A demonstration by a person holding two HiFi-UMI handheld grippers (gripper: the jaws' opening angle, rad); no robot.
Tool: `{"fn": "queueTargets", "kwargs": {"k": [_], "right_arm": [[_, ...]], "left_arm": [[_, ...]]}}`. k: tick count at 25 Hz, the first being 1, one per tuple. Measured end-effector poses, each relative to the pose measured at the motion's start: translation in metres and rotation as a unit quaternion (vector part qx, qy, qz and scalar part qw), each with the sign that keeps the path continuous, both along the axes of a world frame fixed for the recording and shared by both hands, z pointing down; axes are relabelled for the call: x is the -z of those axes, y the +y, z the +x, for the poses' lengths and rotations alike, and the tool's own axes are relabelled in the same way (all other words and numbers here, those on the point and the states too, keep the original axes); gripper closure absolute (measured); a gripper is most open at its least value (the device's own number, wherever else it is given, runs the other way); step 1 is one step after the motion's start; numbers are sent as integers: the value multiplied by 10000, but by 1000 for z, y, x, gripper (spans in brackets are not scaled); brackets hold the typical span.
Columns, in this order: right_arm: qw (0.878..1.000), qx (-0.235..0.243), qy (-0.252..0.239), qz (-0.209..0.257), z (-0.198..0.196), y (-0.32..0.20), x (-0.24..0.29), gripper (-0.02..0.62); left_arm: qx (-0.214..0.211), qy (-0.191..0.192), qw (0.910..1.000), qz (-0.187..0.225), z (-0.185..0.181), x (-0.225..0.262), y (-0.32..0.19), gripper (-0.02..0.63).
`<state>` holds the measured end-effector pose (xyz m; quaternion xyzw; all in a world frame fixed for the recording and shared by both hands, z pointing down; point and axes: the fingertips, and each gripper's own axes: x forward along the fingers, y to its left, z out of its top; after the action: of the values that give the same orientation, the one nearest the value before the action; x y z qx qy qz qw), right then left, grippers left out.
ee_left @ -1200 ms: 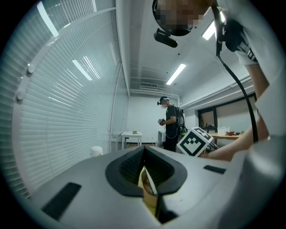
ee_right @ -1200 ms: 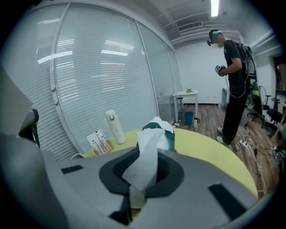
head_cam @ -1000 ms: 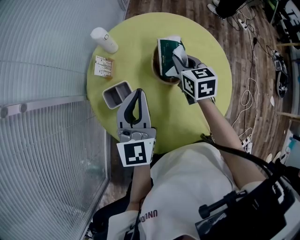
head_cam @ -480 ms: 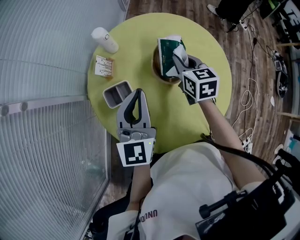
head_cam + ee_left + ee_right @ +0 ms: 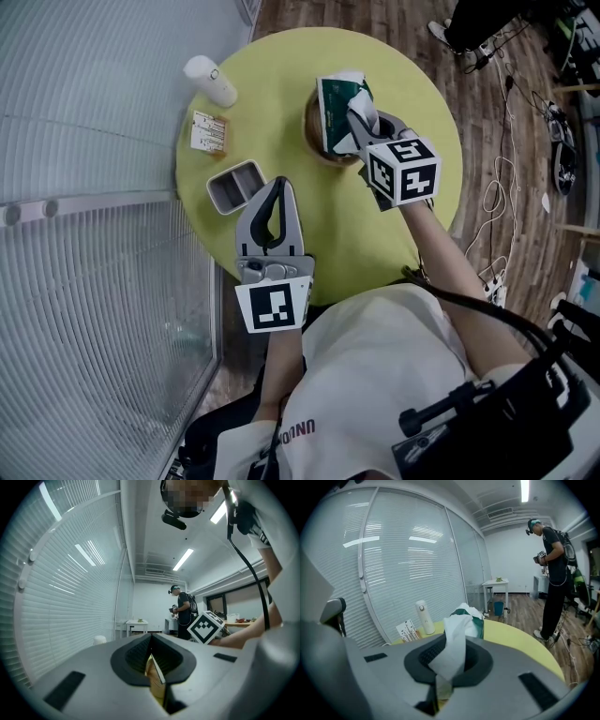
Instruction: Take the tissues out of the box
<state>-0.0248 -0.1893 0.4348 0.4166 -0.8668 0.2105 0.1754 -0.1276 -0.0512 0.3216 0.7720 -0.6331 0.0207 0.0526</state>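
Note:
A green tissue box (image 5: 336, 111) stands tilted in a brown bowl (image 5: 312, 141) at the middle of the round yellow table (image 5: 422, 122). White tissue (image 5: 349, 79) sticks out of its top. My right gripper (image 5: 362, 124) is at the box's near side, shut on a white tissue (image 5: 453, 644) that runs up between its jaws; the box (image 5: 471, 619) shows just behind it. My left gripper (image 5: 277, 187) hovers over the table's near left part, away from the box, shut with nothing in it (image 5: 151, 641).
A white bottle (image 5: 209, 80), a small printed card (image 5: 207, 133) and a grey tray (image 5: 233, 187) sit on the table's left side. Window blinds (image 5: 84, 187) run along the left. Cables (image 5: 492, 220) lie on the wooden floor. Another person (image 5: 551, 569) stands across the room.

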Motion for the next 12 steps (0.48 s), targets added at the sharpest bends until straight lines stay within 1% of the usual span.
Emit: {"fn": "queueTargets", "kwargs": {"k": [12], "right_arm": [[9999,-1,-114,107,7,9,15,565]], "left_arm": [[-41,-14,10000,35,10,7,10,594]]}}
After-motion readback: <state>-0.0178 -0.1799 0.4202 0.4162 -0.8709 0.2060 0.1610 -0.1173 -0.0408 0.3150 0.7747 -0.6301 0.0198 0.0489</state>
